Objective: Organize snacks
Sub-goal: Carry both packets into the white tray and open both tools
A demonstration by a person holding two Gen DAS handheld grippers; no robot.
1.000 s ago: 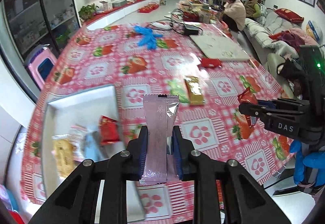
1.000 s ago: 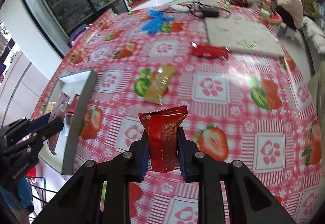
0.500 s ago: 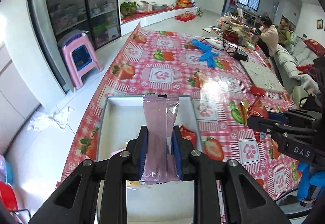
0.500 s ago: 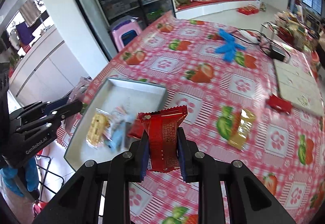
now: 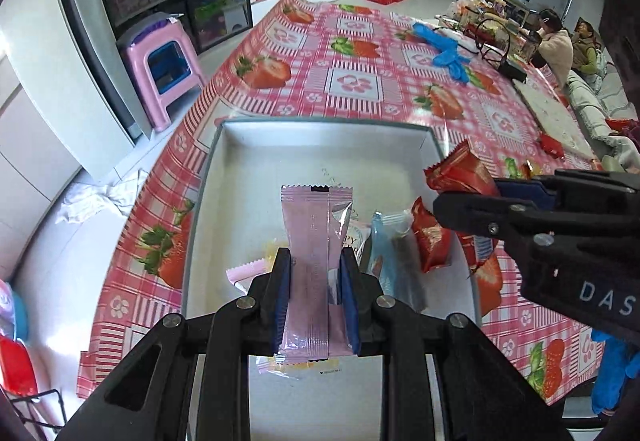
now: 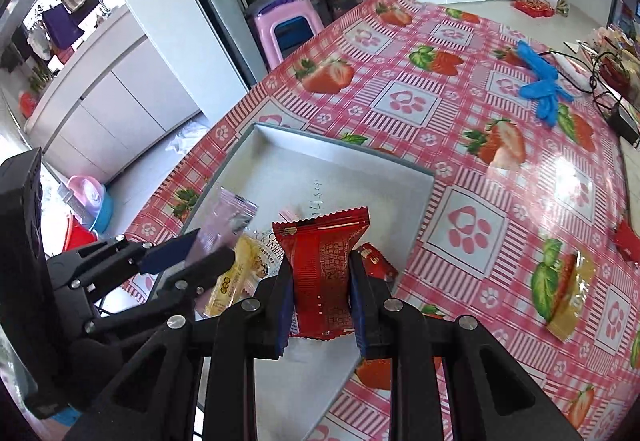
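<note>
My left gripper (image 5: 314,281) is shut on a pink snack packet (image 5: 312,241) and holds it above the white tray (image 5: 320,153). My right gripper (image 6: 322,289) is shut on a red snack packet (image 6: 322,261) over the tray's right side (image 6: 340,177). The right gripper also shows in the left wrist view (image 5: 472,197), the left one in the right wrist view (image 6: 192,253). Several packets lie in the tray: a red one (image 5: 430,241), a blue one (image 5: 386,241) and a yellow cookie pack (image 6: 240,273).
A yellow packet (image 6: 572,293) and a red packet (image 6: 628,241) lie on the strawberry tablecloth to the right. Blue gloves (image 6: 540,89) and cables lie further back. A pink stool (image 5: 164,65) stands beside the table. Two people sit far right.
Both grippers have swung left from the table's middle to over the tray, each still holding its packet. The right gripper now sits close beside the left one.
</note>
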